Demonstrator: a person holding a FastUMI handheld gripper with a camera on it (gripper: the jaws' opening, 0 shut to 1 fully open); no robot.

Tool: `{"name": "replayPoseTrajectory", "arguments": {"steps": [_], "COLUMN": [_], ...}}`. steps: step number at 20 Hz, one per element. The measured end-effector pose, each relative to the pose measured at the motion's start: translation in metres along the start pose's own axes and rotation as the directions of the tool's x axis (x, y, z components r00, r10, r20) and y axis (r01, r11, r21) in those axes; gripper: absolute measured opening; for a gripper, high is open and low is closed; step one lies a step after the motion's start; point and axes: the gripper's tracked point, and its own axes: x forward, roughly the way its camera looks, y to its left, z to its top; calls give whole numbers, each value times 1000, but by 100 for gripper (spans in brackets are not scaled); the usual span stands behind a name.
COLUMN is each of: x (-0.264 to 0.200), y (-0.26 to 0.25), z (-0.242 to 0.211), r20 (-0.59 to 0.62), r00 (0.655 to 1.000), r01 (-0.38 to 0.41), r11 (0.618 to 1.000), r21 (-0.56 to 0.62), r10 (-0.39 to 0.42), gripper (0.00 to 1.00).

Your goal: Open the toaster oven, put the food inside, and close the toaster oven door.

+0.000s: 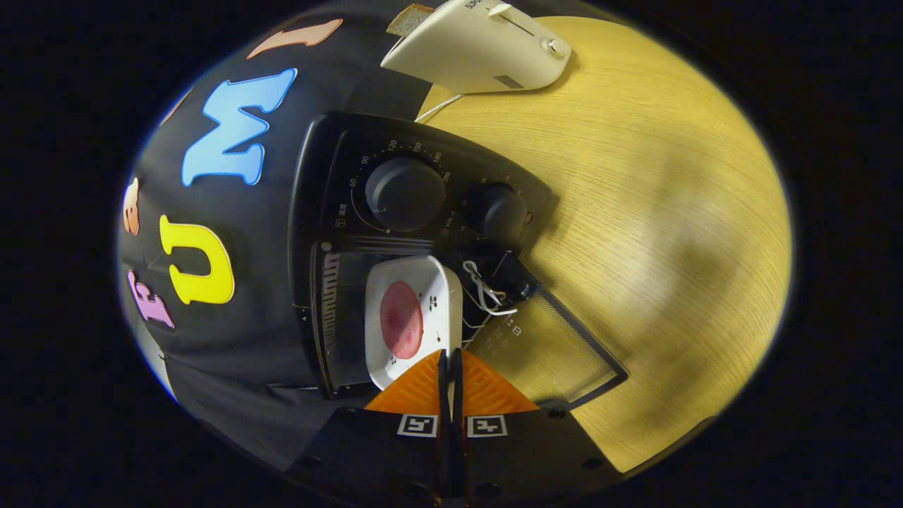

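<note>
The black toaster oven (pixel 331 183) with two dark knobs (pixel 404 193) stands against the booth's wall, and its glass door (pixel 557 346) hangs open over the table. My gripper (pixel 449 358) is shut on the rim of a white square plate (pixel 437 282). A round pink slice of food (pixel 401 319) lies on the plate. The plate sits just ahead of my fingers, at the oven's opening (pixel 346 317). How deep it reaches into the cavity I cannot tell. A bent wire hook (pixel 485 289) shows beside the plate, near the door's hinge.
A white pop-up toaster (pixel 480 49) with a slice of bread (pixel 409 18) in it stands on the wooden table (pixel 649 212) beyond the oven. Its white cord (pixel 439 108) runs down toward the oven.
</note>
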Motion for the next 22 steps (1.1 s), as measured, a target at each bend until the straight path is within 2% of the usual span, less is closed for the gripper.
{"name": "replayPoseTrajectory", "arguments": {"steps": [11,15,20,22], "x": [64,72,72,72], "y": [28,32,34,40], "z": [4,11,6,2], "r20": [157,209,211,207], "r00": [987,978,977,976], "r01": [-58,-48,-56,-79], "r11": [993,994,994,993], "r21": [99,95,89,83], "r10": [42,27,36,60], "gripper": [1,2,3,8]}}
